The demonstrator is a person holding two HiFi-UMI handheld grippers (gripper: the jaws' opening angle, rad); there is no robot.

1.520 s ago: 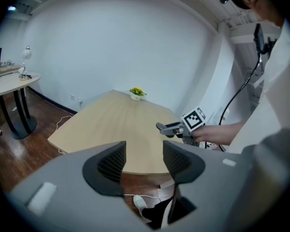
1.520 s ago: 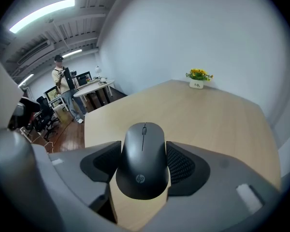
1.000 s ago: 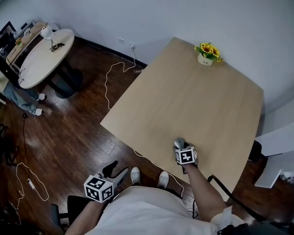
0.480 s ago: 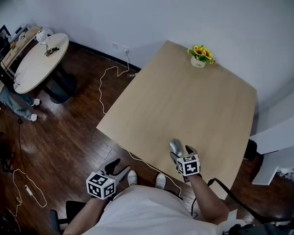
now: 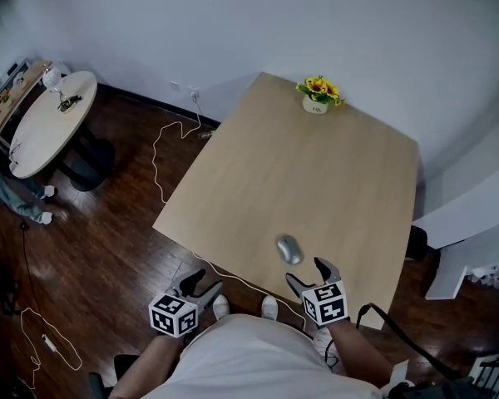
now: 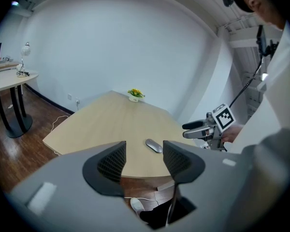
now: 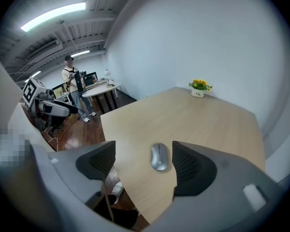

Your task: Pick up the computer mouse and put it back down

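- Your left gripper hung off the table's near-left side, over the dark wood floor. The left gripper view showed its 2 jaws wide apart with nothing between them.
- Your 2 light shoes showed just under the table's near edge, between the 2 grippers.
- Your right gripper sat at the near edge of the table. Its 2 jaws were also spread wide and held nothing.
- The computer mouse lay flat on the tabletop, just ahead of the right gripper and close to the near edge. In the right gripper view the mouse sat in line with the jaw gap but beyond the pads, touching neither. It was grey, with its long axis pointing away from you.
- From the left gripper view the mouse showed well ahead, past the table edge.
- 1 small white pot of yellow flowers stood upright at the table's far corner, well apart from the mouse.
- A white cable snaked across the floor left of the table, toward the wall.
- A round table stood far left. The bits on it were too small to identify.
- A person stood beside that round table in the right gripper view.
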